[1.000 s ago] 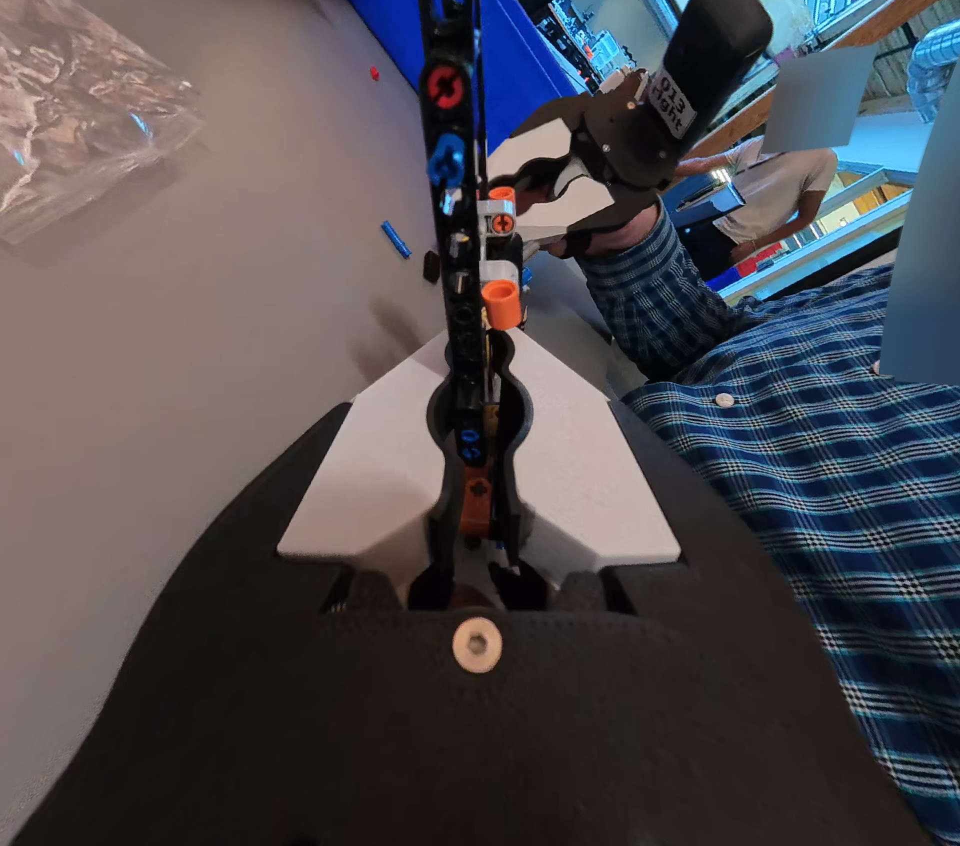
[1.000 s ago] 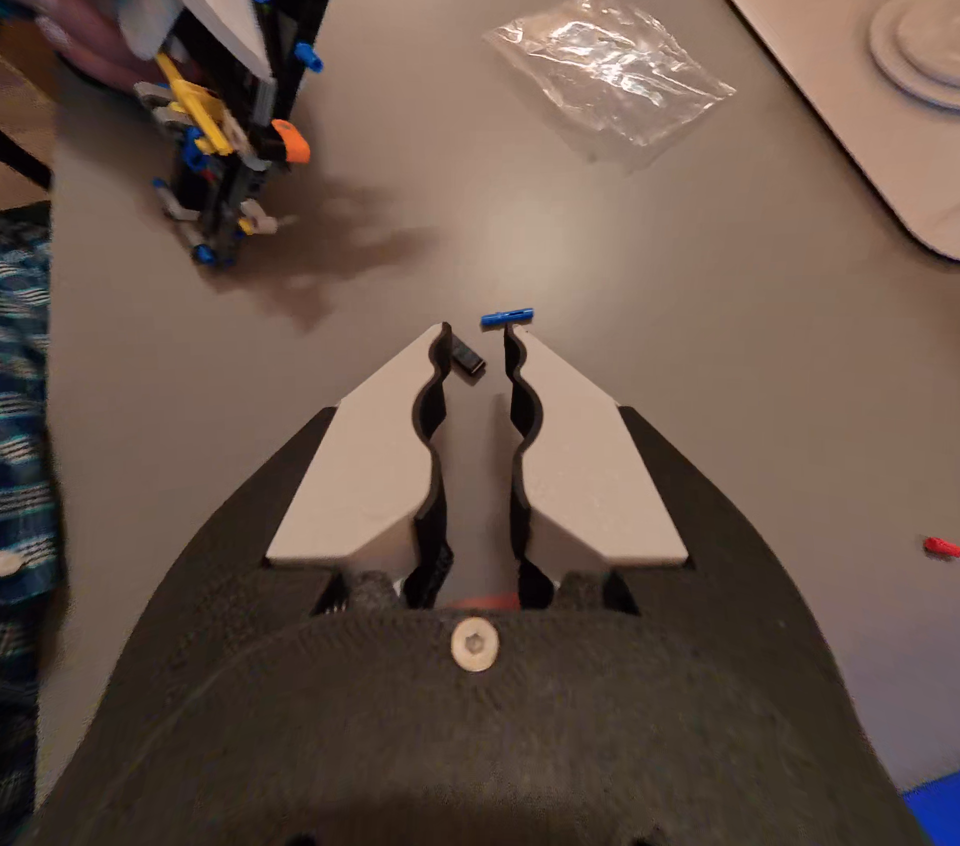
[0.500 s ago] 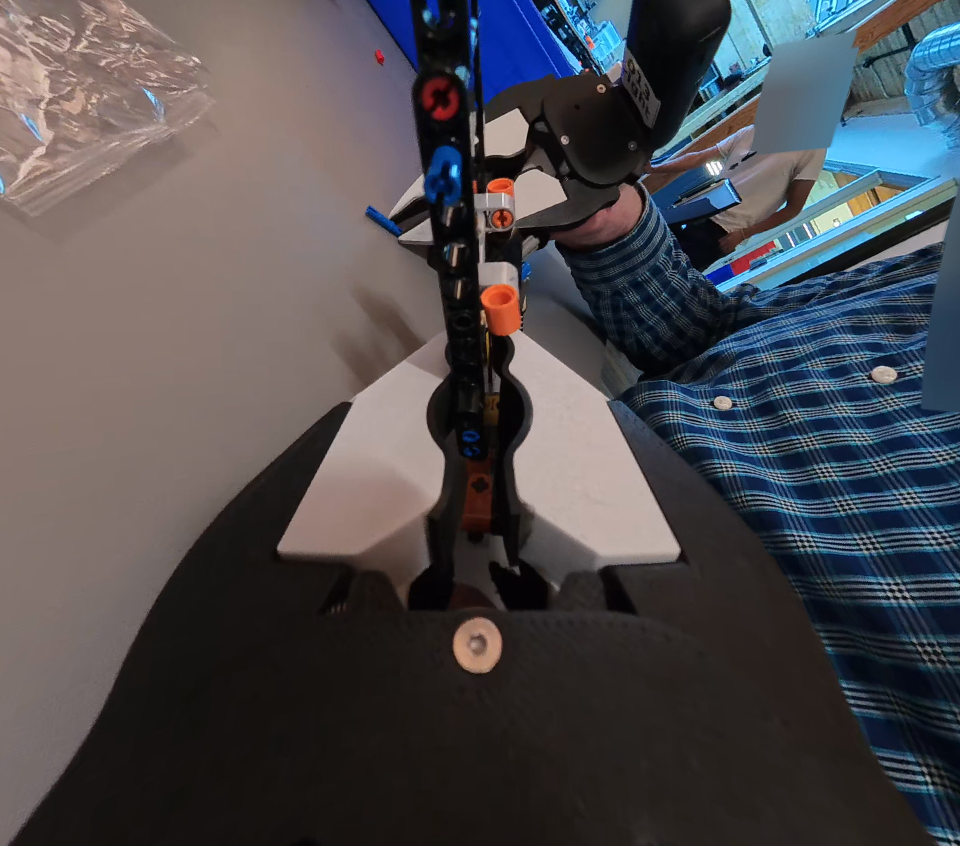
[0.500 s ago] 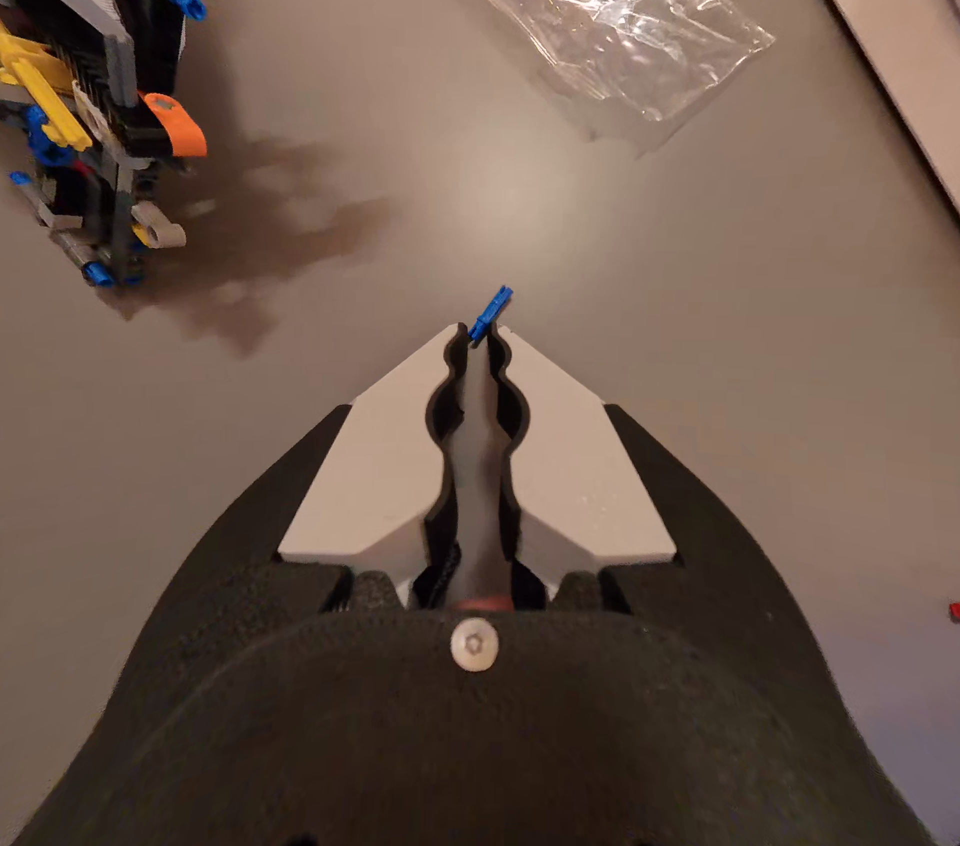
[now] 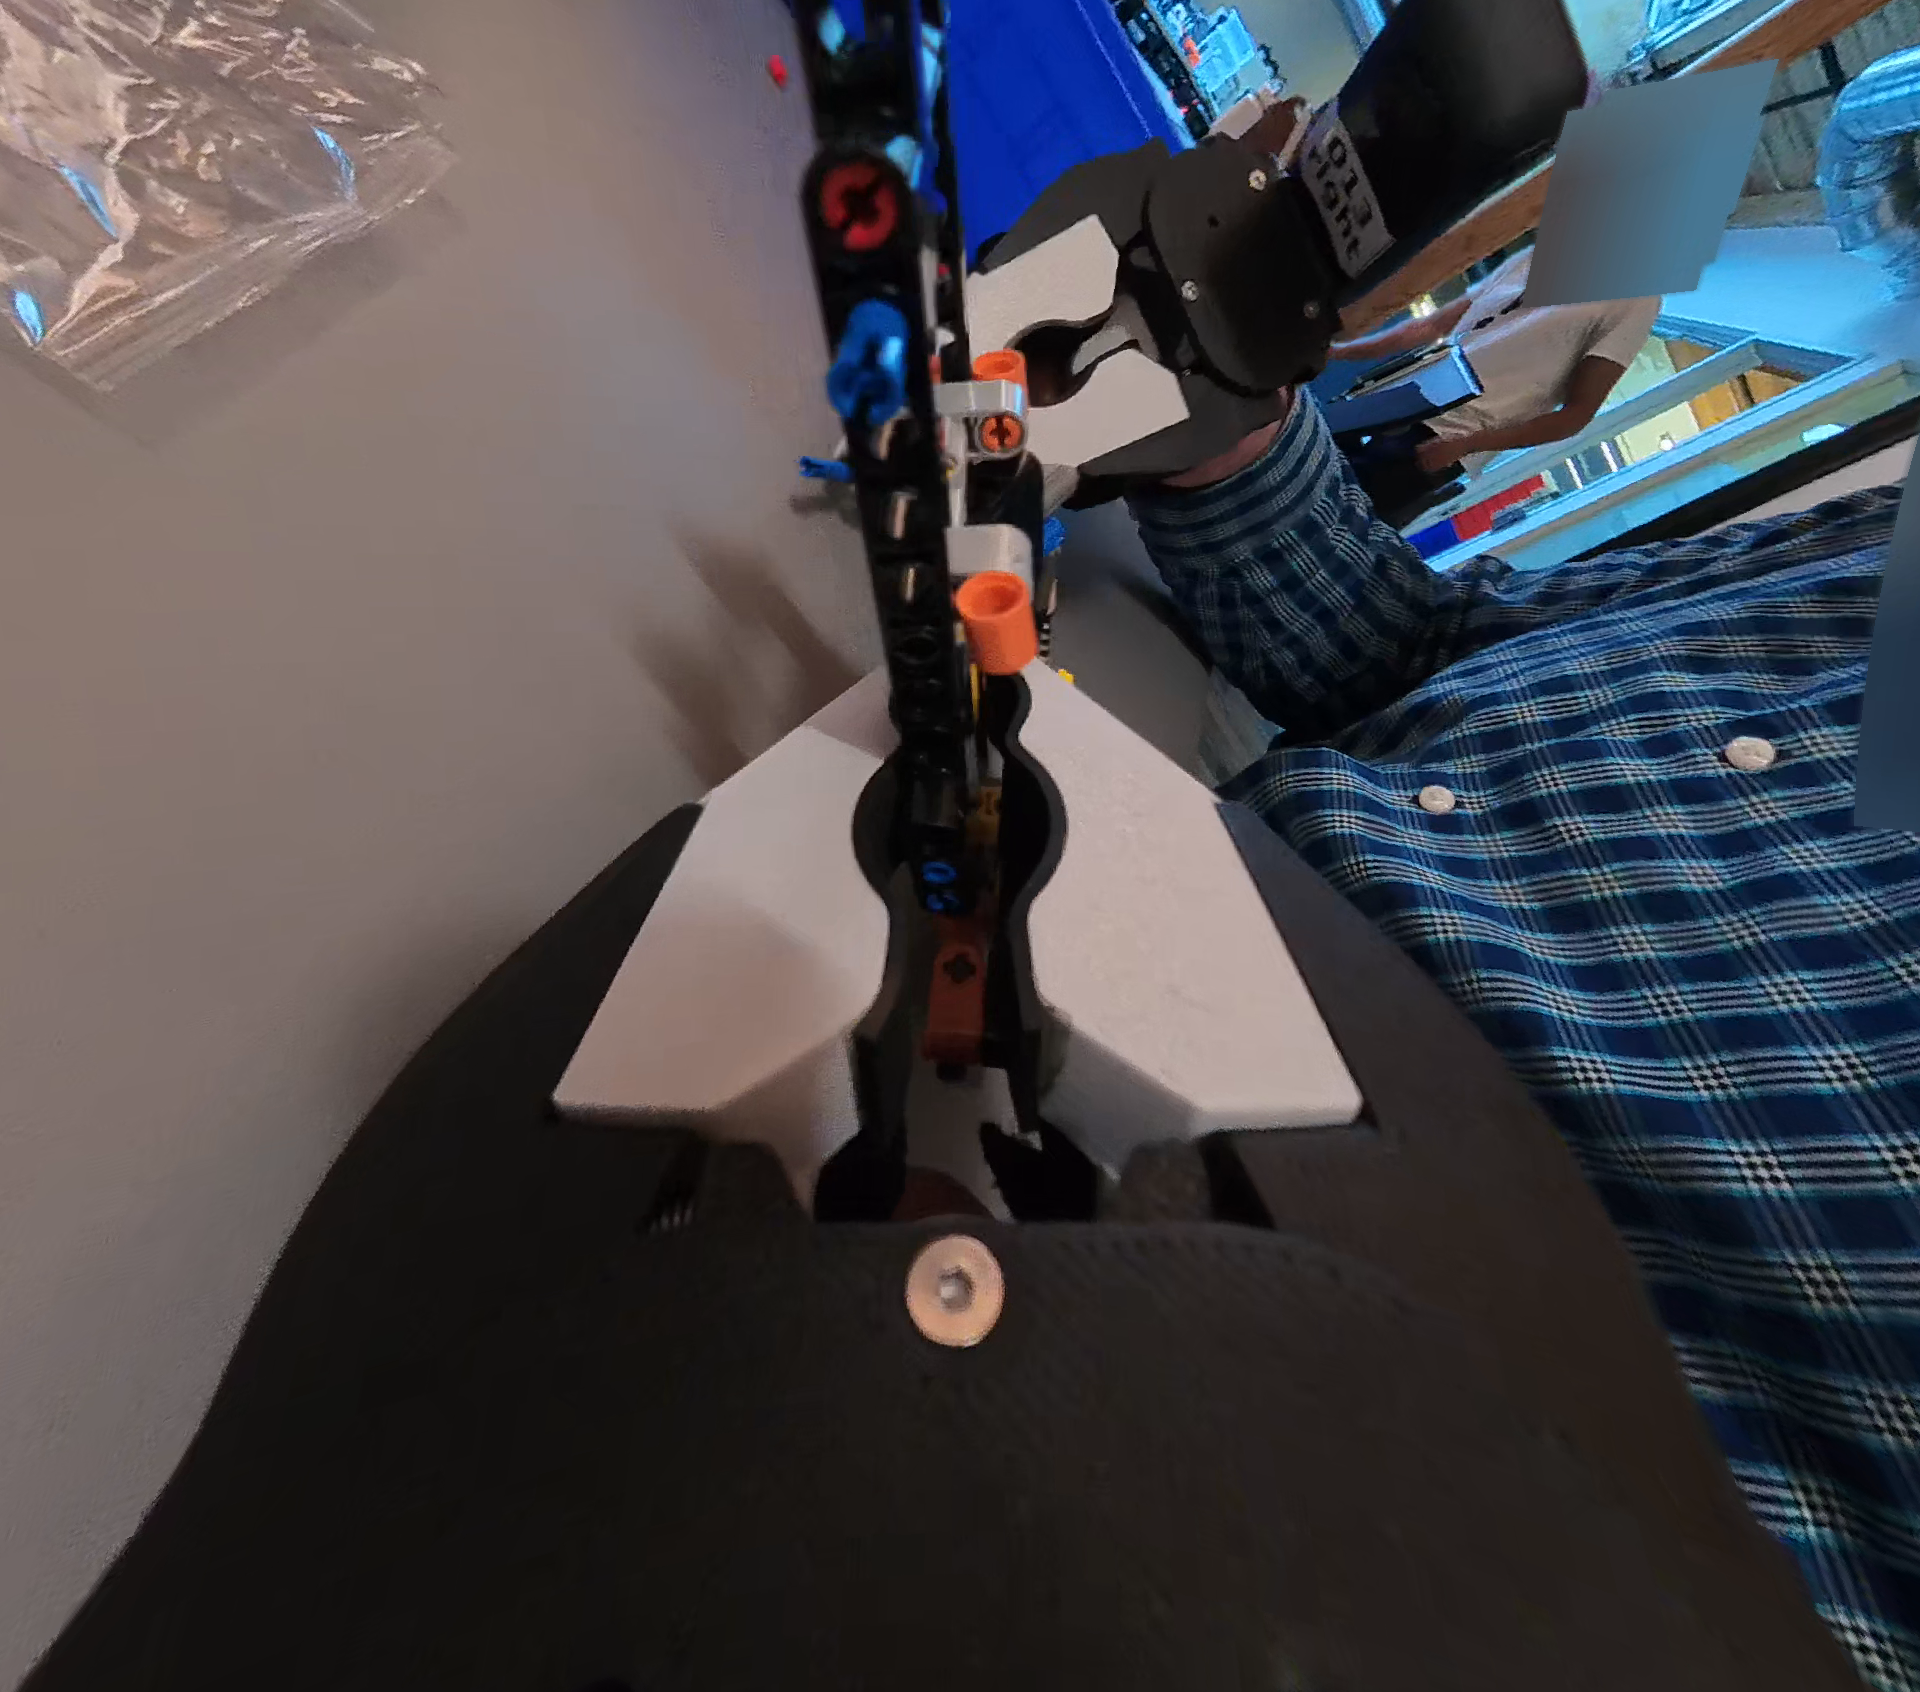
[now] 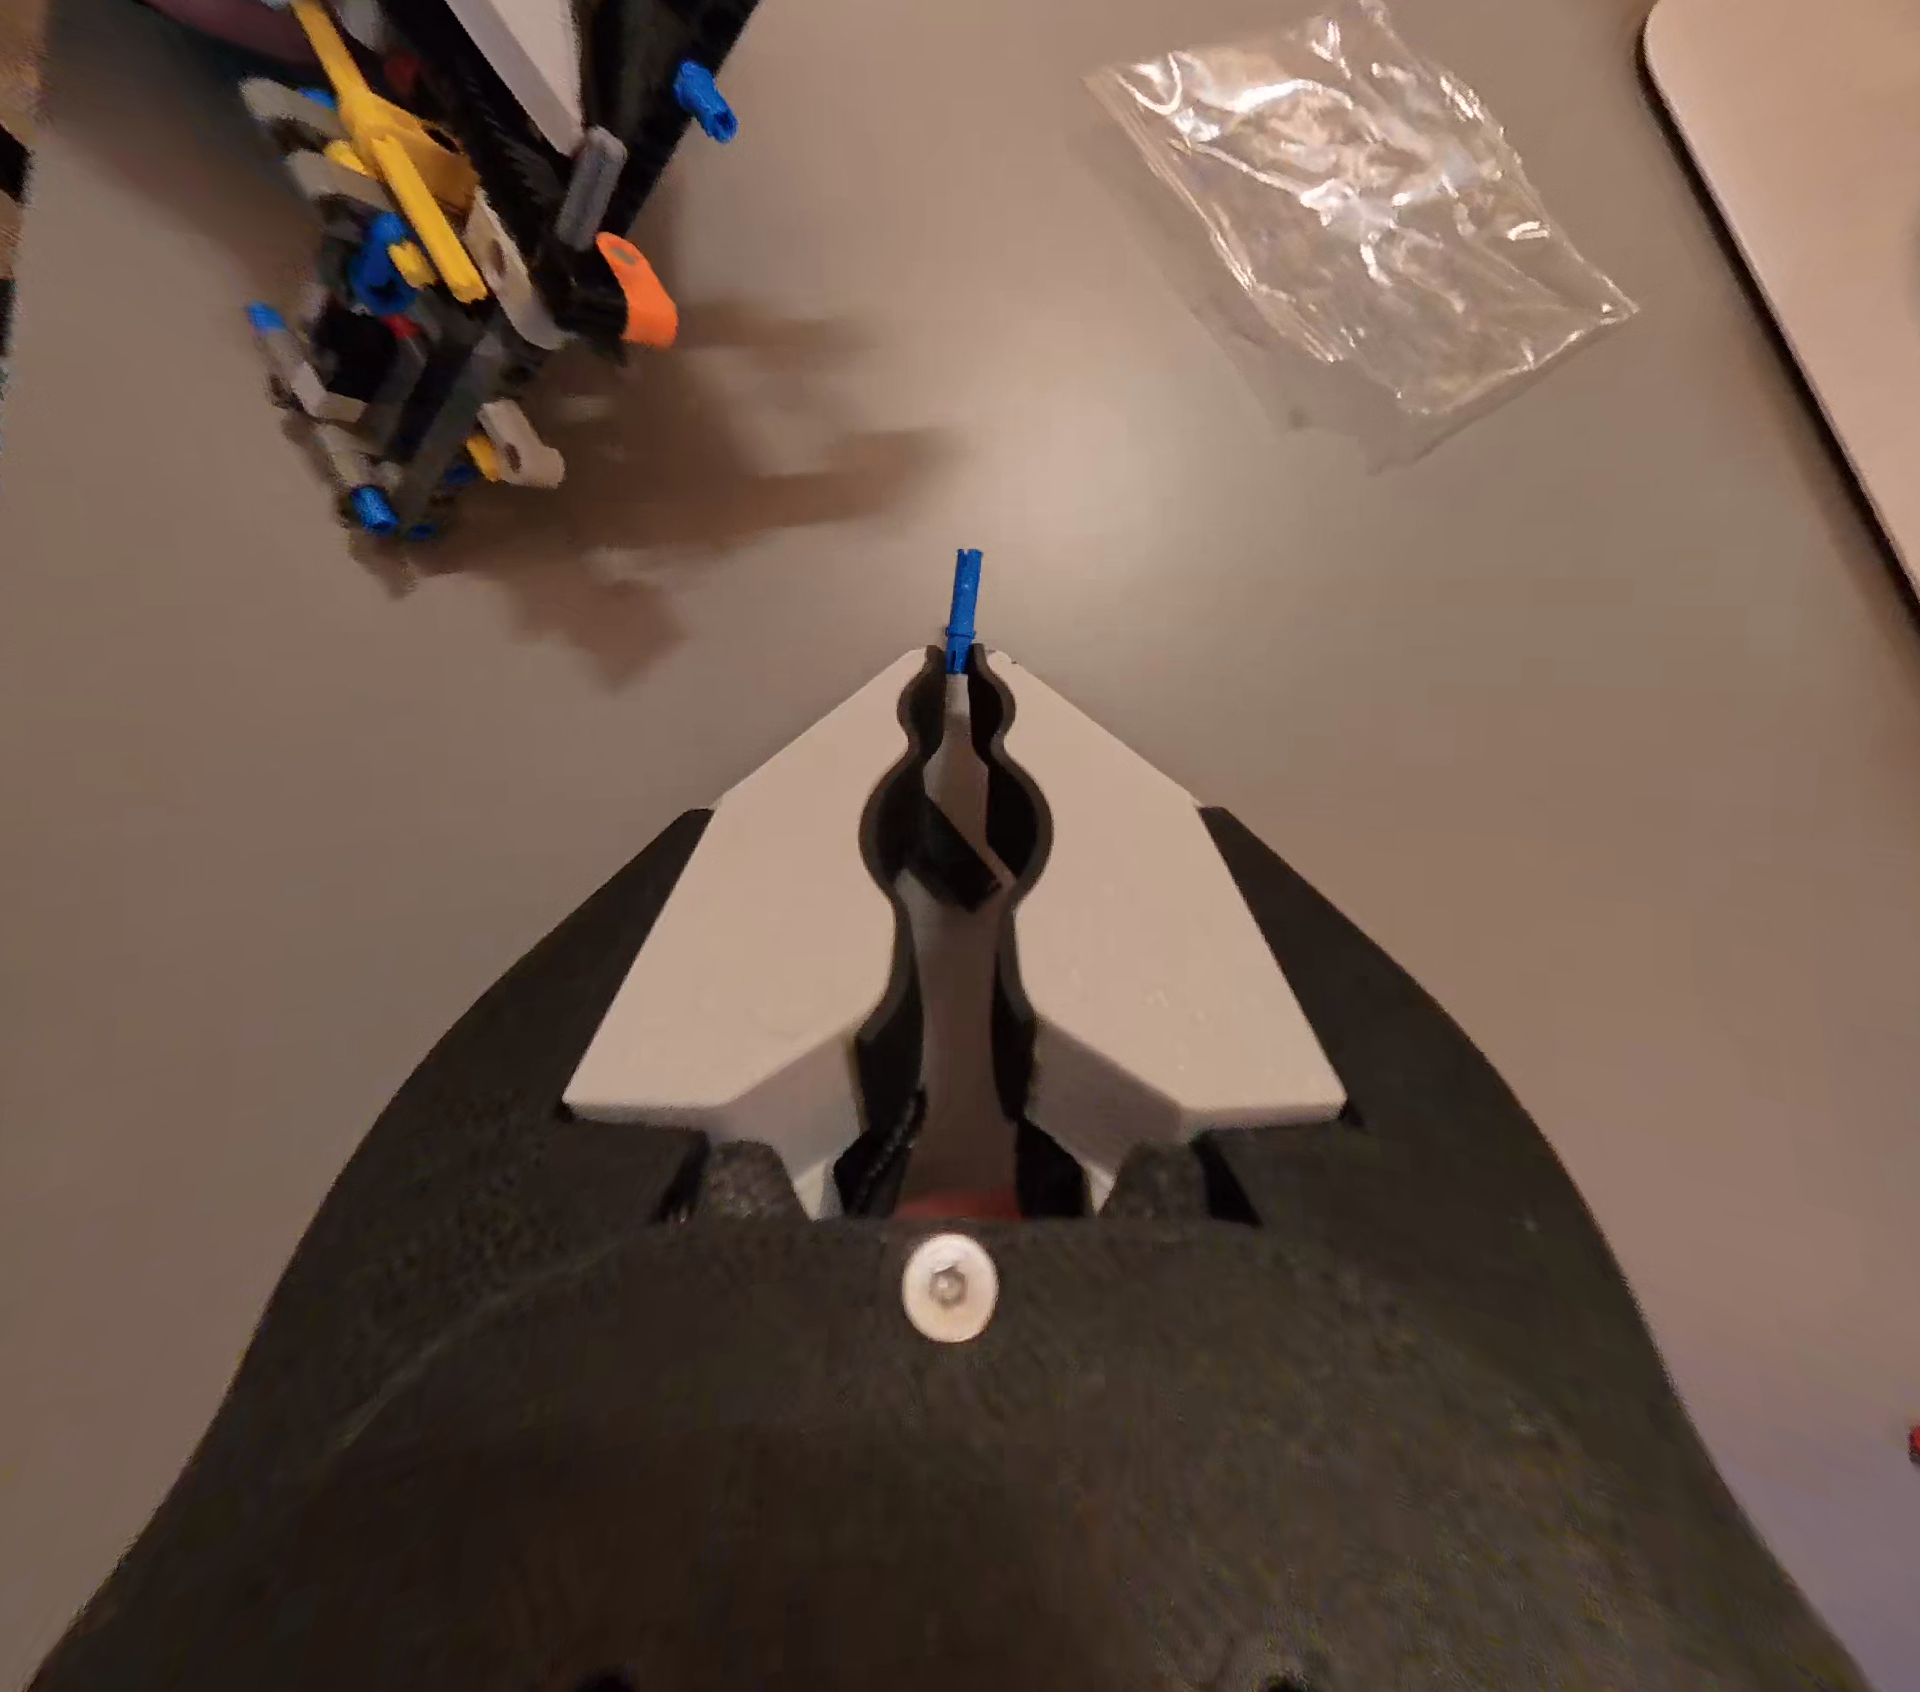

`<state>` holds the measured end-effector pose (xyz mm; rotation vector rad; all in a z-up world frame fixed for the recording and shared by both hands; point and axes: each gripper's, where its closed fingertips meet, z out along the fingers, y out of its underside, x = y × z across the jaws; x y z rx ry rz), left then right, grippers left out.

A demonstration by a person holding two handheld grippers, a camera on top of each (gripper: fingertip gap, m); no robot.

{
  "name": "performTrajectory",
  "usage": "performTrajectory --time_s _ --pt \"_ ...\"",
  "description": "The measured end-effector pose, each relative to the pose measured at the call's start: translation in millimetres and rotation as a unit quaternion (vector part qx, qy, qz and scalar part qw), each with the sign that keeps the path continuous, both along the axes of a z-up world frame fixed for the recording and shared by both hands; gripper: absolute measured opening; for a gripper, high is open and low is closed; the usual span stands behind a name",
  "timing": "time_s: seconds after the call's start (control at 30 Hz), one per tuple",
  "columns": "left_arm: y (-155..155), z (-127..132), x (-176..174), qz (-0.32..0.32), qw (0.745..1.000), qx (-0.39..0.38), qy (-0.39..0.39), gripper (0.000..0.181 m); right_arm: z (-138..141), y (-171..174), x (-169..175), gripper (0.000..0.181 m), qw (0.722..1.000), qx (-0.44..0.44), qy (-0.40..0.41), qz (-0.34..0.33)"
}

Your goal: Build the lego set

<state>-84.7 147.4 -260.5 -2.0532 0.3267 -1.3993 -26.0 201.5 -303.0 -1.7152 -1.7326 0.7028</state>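
Two grippers: we log both clamped.
Left gripper [image 5: 951,712]: grips black Technic assembly [image 5: 883,354], top cropped.
Right gripper [image 6: 961,655]: pinches blue pin [image 6: 964,603]; handle sticker [image 5: 1348,206] lettered.

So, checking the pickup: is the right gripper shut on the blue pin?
Shut: the right gripper pinches the blue pin at its tips, pin sticking out forward.

Count's in: one lego build [image 6: 488,208] in the right wrist view's upper left, one loose blue pin [image 6: 963,603] at centre, one clear plastic bag [image 6: 1361,198] upper right, one pale board [image 6: 1808,188] at the right edge, and two grippers [image 5: 961,707] [image 6: 961,655].
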Motion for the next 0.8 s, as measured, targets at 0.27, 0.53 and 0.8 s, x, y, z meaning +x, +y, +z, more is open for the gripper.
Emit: performTrajectory --time_s 0.27,0.53,0.8 --pt "-2 3 0 -0.007 1.000 0.006 -0.008 0.005 21 -11 -8 0.001 0.998 -0.027 0.056 0.030" --pt "4 -13 5 -0.003 0.999 -0.015 0.043 0.015 26 -12 -10 0.001 0.996 -0.037 0.070 0.036" --pt "3 -12 6 -0.004 0.999 -0.004 0.046 0.017 29 -16 -14 0.001 0.994 -0.056 0.084 0.047"
